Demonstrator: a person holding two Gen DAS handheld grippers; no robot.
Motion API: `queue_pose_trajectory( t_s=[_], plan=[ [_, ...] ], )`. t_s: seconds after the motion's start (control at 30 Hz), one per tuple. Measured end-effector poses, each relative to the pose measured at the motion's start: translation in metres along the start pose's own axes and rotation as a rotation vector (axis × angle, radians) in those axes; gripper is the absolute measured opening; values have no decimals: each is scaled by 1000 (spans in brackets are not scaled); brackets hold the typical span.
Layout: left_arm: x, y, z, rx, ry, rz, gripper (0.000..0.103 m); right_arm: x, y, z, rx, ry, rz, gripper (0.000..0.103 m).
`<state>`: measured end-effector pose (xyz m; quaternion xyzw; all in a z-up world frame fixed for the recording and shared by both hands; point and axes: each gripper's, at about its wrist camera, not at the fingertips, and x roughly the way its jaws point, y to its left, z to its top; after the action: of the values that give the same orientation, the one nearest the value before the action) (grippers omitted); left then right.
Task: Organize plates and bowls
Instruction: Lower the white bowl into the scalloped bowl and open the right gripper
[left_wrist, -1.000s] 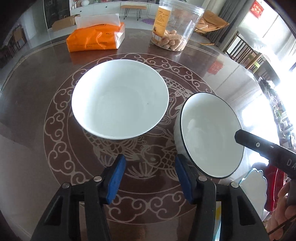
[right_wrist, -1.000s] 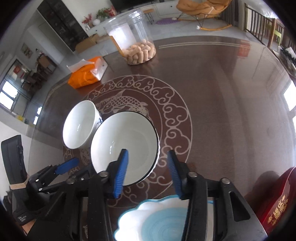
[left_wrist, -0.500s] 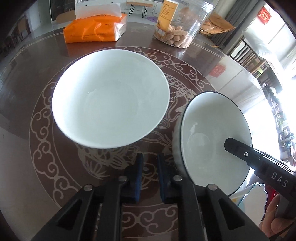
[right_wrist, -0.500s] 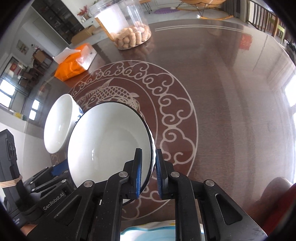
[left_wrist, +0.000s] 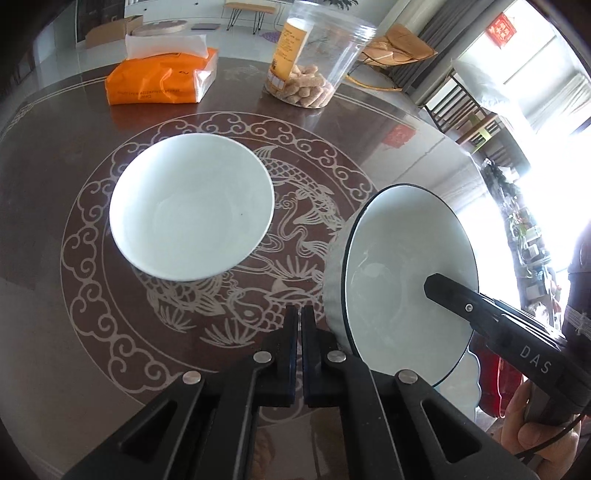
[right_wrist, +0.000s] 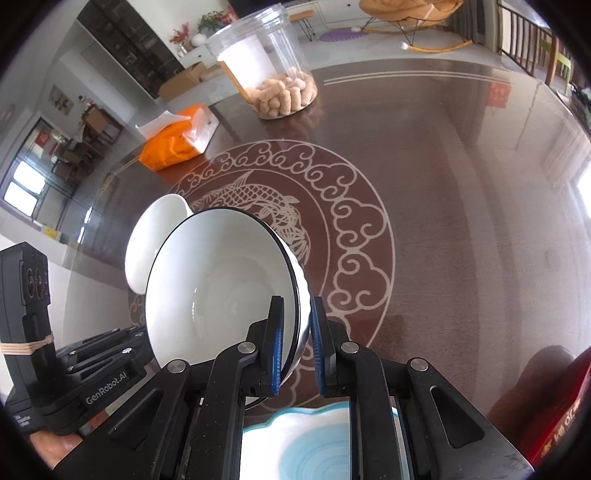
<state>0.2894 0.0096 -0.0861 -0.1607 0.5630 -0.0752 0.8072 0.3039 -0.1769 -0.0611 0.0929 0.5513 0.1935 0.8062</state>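
Note:
A plain white bowl stands on the dark patterned table; it also shows in the right wrist view. My right gripper is shut on the rim of a black-rimmed white bowl and holds it tilted above the table, right of the plain bowl. That bowl shows in the left wrist view with the right gripper's finger inside it. My left gripper is shut and empty, just left of the tilted bowl. A blue and white scalloped plate lies under the right gripper.
An orange tissue pack and a clear jar of biscuits stand at the far side of the table. A red box sits at the near right edge.
Both grippers went from open to shut. The right one closed on the black-rimmed bowl's rim and raised it to a tilt. The left one closed on nothing and drew back.

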Motion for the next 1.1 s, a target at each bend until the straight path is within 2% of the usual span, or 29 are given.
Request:
queue_pose_trajectory(
  t_s=[0.2, 0.43, 0.57, 0.8, 1.1],
  plan=[
    [-30, -28, -9, 45, 28, -70, 0, -46, -1, -13, 21, -33, -10, 15],
    [-55, -58, -39, 117, 25, -82, 0, -86, -6, -45, 51, -45, -45, 15],
    [-56, -72, -67, 180, 25, -43, 0, -97, -13, -70, 84, -56, -45, 15],
    [-27, -81, -106, 239, 63, 20, 0, -87, -32, -112, 150, -37, -49, 15],
    [-6, -85, -116, 283, 57, 94, 0, -61, -53, -132, 203, -1, -38, 15]
  ],
)
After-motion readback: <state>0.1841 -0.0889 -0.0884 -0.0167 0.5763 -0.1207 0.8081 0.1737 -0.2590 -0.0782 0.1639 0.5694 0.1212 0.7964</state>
